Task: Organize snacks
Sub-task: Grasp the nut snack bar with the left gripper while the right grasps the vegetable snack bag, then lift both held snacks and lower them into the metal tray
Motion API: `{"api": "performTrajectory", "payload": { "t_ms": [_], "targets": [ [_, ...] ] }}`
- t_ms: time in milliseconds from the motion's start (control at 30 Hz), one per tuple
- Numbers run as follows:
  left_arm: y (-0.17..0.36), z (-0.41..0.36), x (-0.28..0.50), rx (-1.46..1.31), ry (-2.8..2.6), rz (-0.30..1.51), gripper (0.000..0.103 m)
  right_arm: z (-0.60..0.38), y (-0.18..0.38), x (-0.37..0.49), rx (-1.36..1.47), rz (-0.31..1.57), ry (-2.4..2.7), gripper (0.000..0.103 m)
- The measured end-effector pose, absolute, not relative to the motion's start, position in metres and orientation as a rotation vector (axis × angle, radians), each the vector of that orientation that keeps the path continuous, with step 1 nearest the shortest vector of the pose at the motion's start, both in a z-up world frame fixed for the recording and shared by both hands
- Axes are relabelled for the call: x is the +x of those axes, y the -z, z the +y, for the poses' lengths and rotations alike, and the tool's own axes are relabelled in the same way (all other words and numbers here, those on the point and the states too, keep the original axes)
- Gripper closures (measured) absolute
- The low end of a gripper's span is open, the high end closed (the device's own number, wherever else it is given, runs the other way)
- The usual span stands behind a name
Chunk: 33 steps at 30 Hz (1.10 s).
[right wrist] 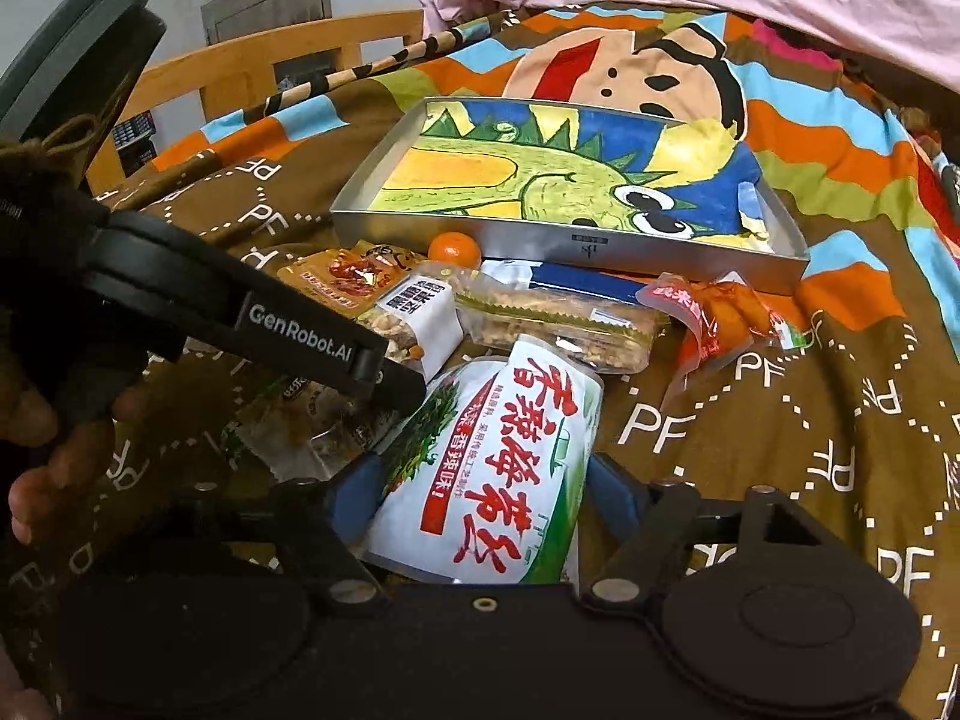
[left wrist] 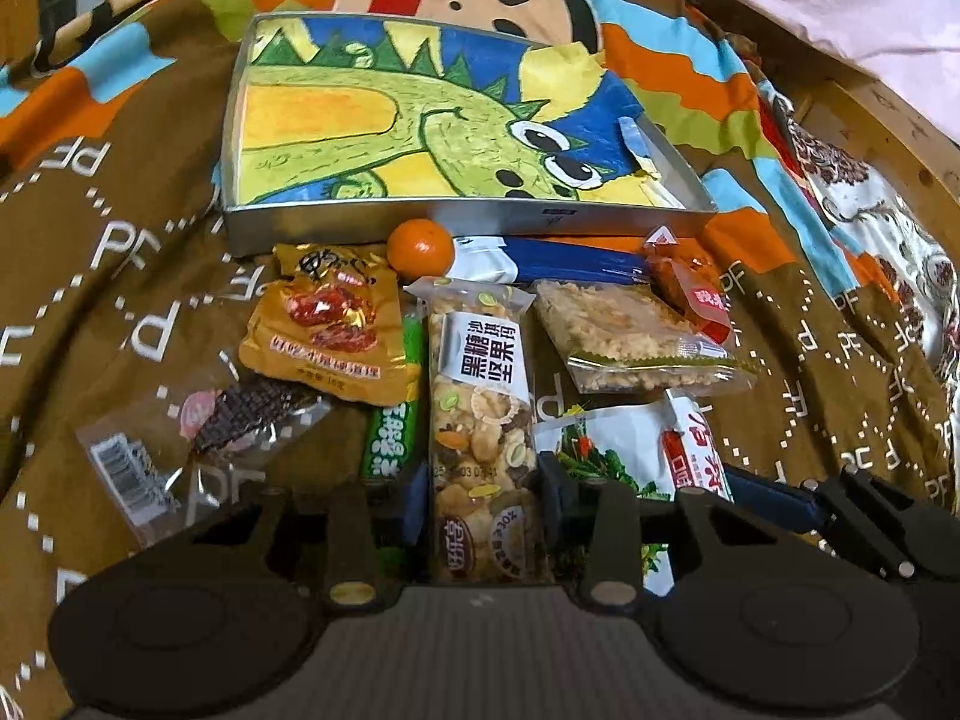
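My left gripper (left wrist: 483, 498) is shut on the near end of a long clear-wrapped nut bar (left wrist: 480, 396), its blue pads (left wrist: 414, 504) pressing both sides. My right gripper (right wrist: 486, 492) is shut on a white and green packet with red writing (right wrist: 498, 462), which also shows in the left wrist view (left wrist: 630, 450). A silver tin tray (left wrist: 468, 216) lined with a dinosaur drawing lies just beyond the snacks; its front wall (right wrist: 570, 246) faces me. Both held snacks still rest on the blanket.
Around them lie a small orange (left wrist: 420, 246), a yellow packet (left wrist: 327, 330), a green bar (left wrist: 393, 432), a clear-wrapped wafer (left wrist: 240, 420), a crisp rice cake (left wrist: 630, 336), a red-orange packet (left wrist: 690, 288) and a blue and white packet (left wrist: 540, 261). A wooden bed frame (right wrist: 252, 66) stands behind.
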<state>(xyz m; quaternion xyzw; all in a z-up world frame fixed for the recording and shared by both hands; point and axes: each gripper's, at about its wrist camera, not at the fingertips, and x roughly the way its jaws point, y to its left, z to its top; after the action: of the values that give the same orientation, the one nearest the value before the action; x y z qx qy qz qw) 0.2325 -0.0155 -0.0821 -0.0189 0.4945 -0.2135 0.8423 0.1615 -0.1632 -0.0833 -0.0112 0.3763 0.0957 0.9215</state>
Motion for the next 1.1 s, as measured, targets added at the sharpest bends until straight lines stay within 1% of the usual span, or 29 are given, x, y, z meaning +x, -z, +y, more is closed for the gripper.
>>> {"api": "performTrajectory", "payload": {
  "t_ms": [133,300,533,600,700,900,1100],
  "targets": [
    [0.076,-0.010,0.229,-0.090,0.440,1.057,0.063,-0.164,0.078,0.152,-0.032,0.755,-0.220,0.040],
    [0.065,-0.001,0.220,-0.147,0.426,1.053,0.063,-0.167,0.068,0.135,-0.044,0.702,-0.235,0.042],
    [0.062,0.021,0.213,-0.323,0.411,1.087,0.063,-0.165,0.054,0.119,-0.129,0.602,-0.225,0.045],
    [0.058,0.026,0.210,-0.358,0.408,1.072,0.063,-0.162,0.053,0.117,-0.166,0.576,-0.222,0.049],
    [0.051,0.033,0.206,-0.386,0.399,1.035,0.063,-0.158,0.054,0.115,-0.216,0.552,-0.222,0.052],
    [0.043,0.040,0.205,-0.413,0.379,0.996,0.063,-0.151,0.057,0.113,-0.269,0.532,-0.239,0.054],
    [0.031,0.044,0.203,-0.433,0.368,0.928,0.063,-0.141,0.048,0.110,-0.356,0.443,-0.242,0.055]
  ]
}}
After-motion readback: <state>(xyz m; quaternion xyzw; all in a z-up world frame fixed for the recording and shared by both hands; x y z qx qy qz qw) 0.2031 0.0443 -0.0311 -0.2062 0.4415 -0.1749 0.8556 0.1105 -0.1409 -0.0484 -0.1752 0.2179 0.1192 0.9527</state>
